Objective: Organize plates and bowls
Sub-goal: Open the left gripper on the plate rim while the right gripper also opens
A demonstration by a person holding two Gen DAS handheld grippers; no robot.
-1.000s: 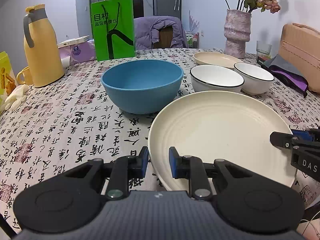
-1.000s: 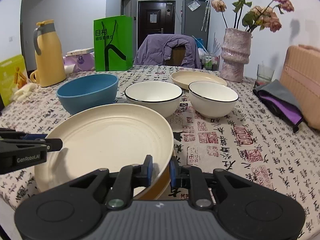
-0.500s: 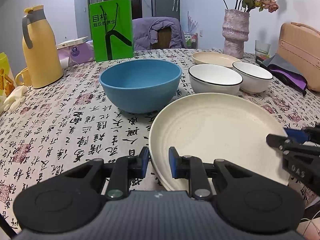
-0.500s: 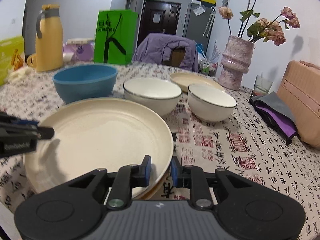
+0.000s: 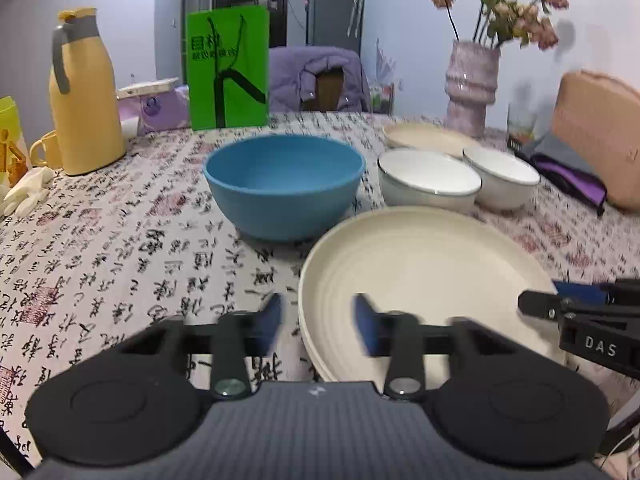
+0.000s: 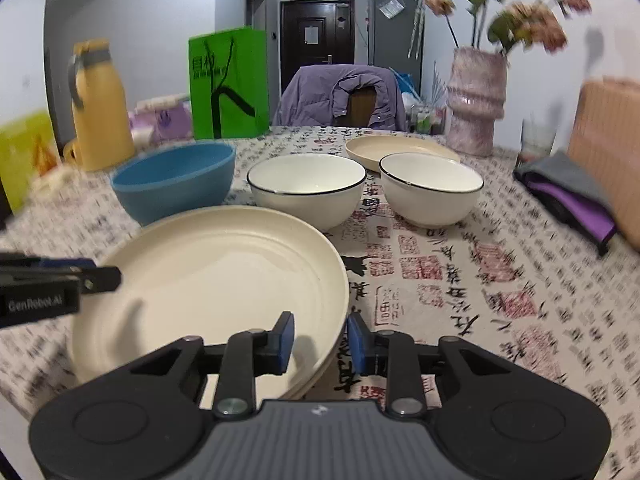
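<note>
**Both hand-held grippers let go of the plate stack**

Your left hand-held gripper [image 5: 317,322] was pinched on the near-left rim of the cream plate stack [image 5: 424,276] a second ago; now its jaws stand spread, one on each side of that rim (the blue pads blur with the motion). Your right hand-held gripper [image 6: 320,340] has done the same on the near-right rim, its jaws parted with a clear gap. The stack now rests level on the desk [image 6: 460,280].
</note>
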